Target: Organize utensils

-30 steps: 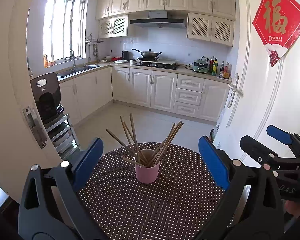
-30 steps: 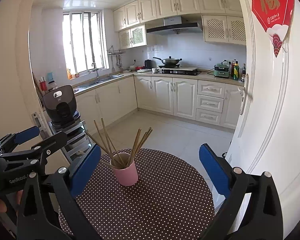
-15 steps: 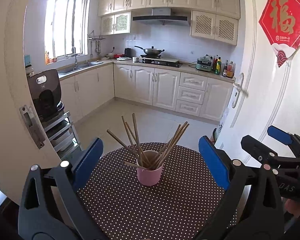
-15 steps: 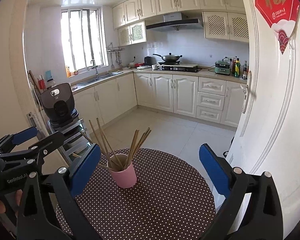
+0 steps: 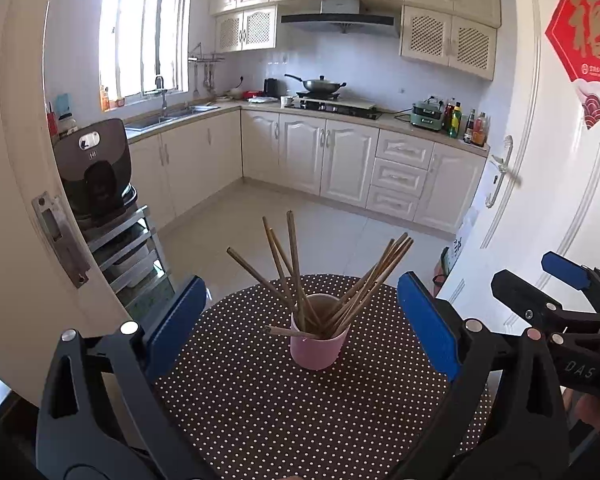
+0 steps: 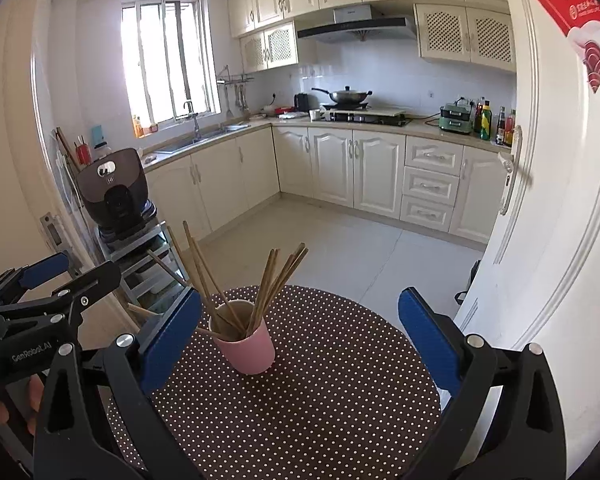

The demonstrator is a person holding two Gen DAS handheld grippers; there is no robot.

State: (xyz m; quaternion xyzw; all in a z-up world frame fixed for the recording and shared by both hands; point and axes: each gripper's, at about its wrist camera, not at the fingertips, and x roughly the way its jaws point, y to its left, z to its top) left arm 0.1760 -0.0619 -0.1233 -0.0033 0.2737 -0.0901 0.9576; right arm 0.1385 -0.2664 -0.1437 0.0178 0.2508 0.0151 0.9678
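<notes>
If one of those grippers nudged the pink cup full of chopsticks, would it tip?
Probably, fairly easily. The pink cup is small and narrow, while the chopsticks splay out well above its rim, likely making it top-heavy. The dotted tablecloth may grip its base, favouring tipping over sliding.

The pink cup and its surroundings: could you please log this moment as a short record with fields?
cup: pink cup, upright on the polka-dot table
contents: wooden chopsticks, fanned out, tips above the rim
left hand-held gripper: open, empty, apart from the cup
right hand-held gripper: open, empty
background: kitchen cabinets
</notes>
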